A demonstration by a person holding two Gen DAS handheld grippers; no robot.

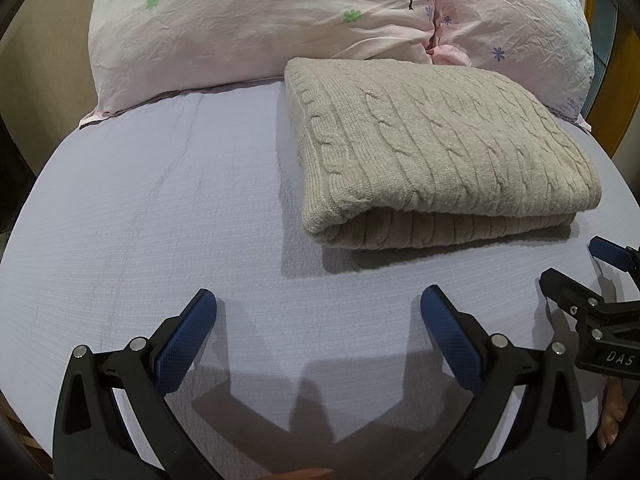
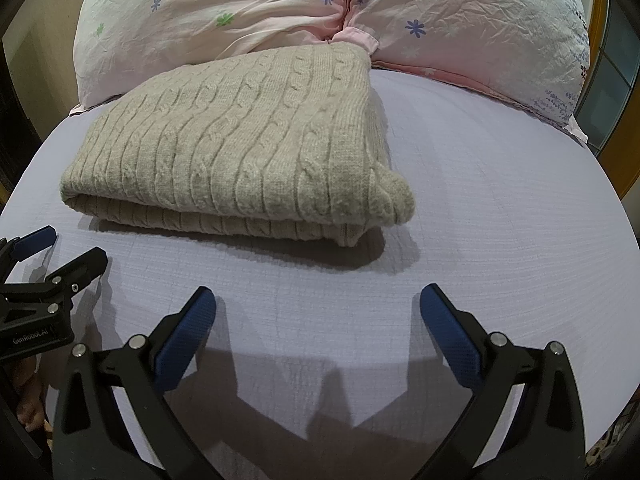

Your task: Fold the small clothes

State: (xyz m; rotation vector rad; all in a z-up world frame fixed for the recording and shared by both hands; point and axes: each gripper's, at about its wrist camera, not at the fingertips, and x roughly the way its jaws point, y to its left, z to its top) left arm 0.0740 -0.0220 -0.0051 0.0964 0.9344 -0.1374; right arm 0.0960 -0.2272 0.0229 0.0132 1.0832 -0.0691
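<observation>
Knit sweater (image 1: 436,148): one, beige, folded, lay toward bed (image 1: 160,220) head, touching two pillows (image 1: 240,28).
Left gripper (image 1: 318,300): spread wide, empty, short of sweater.
Right gripper (image 2: 318,300): same.

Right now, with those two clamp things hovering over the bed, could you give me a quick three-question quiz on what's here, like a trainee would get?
1. True or false: the beige cable-knit sweater already lies folded on the lilac bedsheet.
2. Are the left gripper and right gripper A) both open and empty, B) both shut on cloth, or C) one open, one shut?
3. Fill in: behind the sweater lie two flowered pink ____.

Key
1. True; it lies in flat layers, fold edge towards the cameras.
2. A; each has its blue pads spread wide above bare sheet.
3. Pillows.
</observation>
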